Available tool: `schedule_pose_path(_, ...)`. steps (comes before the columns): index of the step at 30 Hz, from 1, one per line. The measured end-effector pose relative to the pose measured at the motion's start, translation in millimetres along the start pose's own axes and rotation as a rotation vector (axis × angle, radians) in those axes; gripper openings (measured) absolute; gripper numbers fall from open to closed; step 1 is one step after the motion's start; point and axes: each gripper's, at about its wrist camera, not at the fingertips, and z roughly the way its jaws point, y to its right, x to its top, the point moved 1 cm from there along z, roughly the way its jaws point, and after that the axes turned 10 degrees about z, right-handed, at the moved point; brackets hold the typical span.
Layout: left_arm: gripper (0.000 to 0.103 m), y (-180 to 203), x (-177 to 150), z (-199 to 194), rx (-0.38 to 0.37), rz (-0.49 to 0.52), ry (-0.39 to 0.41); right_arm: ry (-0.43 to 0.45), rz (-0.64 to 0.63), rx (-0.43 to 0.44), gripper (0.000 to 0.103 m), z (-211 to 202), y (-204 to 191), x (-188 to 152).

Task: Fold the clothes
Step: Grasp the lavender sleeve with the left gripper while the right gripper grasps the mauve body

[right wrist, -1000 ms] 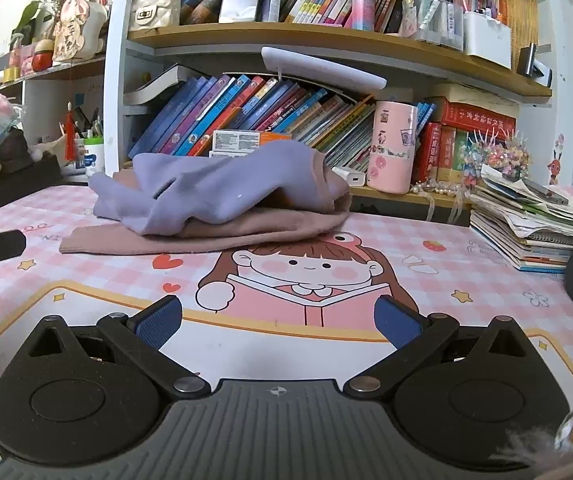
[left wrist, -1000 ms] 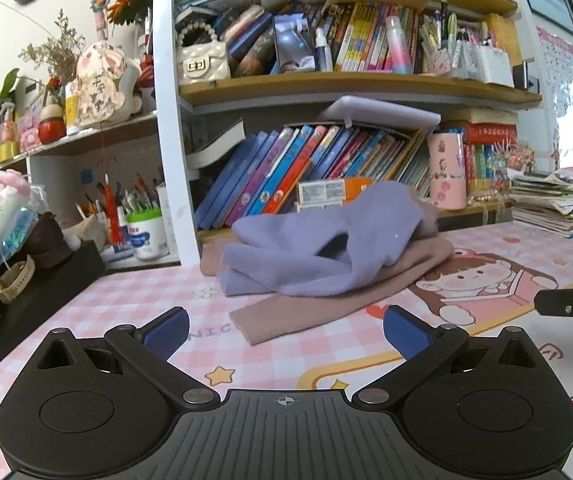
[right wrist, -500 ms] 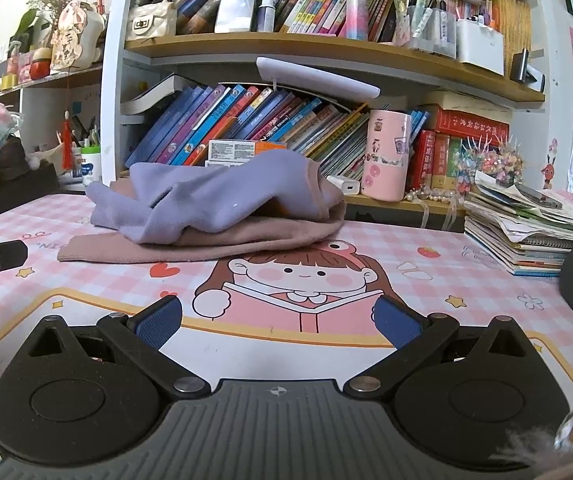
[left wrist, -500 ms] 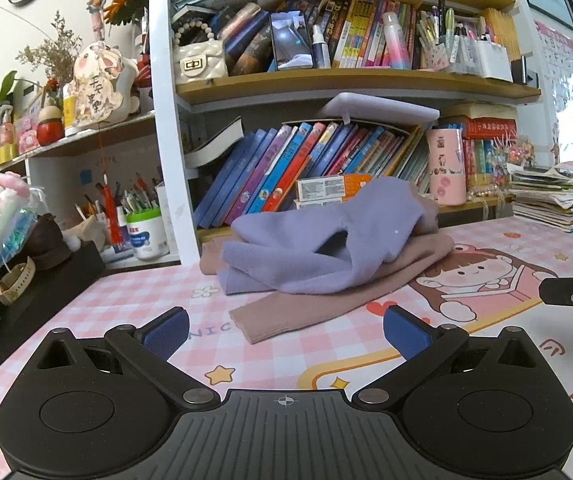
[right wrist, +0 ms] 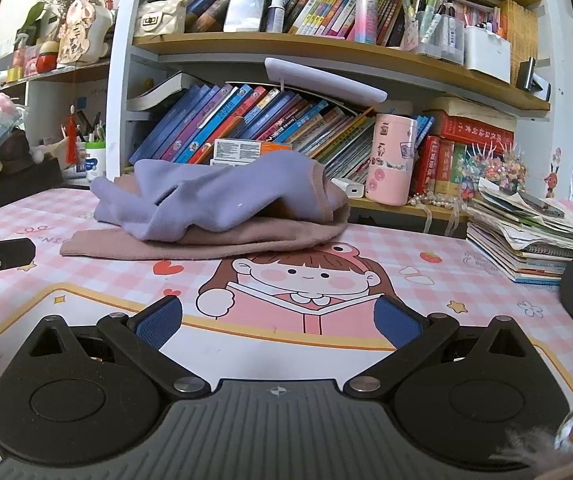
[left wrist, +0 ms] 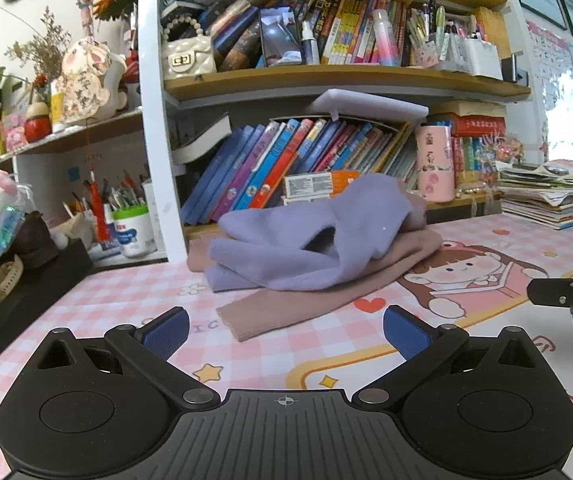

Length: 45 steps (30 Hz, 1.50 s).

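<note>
A crumpled lavender garment lies on top of a dusty-pink garment on the pink checked desk mat, in front of the bookshelf. Both also show in the right wrist view: the lavender garment and the pink garment. My left gripper is open and empty, low over the mat, a short way in front of the pink garment's near edge. My right gripper is open and empty, over the cartoon girl print, short of the pile. The right gripper's fingers show at the left view's right edge.
A bookshelf full of books stands right behind the clothes. A pink cup stands at the back right. A stack of magazines lies at the right. A black box with clutter sits at the left.
Both grippers have crept slightly forward toward the pile, which looks a little larger. Both stay open. The clothes have not moved.
</note>
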Motion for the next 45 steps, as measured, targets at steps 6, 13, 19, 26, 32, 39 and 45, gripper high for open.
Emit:
schedule_pose_path(6,0.103,1,0,1,-0.05,0.003,0.01,-0.01,0.006,0.011,0.102,1,1,0)
schedule_pose_path(13,0.096,-8,5,9,-0.123,-0.023,-0.006,-0.032,0.03,0.071,0.1,10,4,9)
schedule_pose_path(19,0.088,-23,32,44,-0.141,-0.038,-0.001,-0.022,0.127,0.131,0.097,46,23,49)
schedule_pose_path(26,0.07,-23,53,123,-0.177,-0.075,-0.089,-0.185,0.394,0.192,0.054,127,54,59)
schedule_pose_path(32,0.07,3,60,161,-0.224,0.008,-0.127,-0.194,0.468,0.243,0.049,137,60,46)
schedule_pose_path(39,0.067,10,63,204,-0.216,-0.032,-0.168,-0.215,0.539,0.292,0.049,139,67,44)
schedule_pose_path(45,0.01,4,67,218,-0.35,-0.129,-0.231,-0.227,0.562,0.304,0.049,138,68,44)
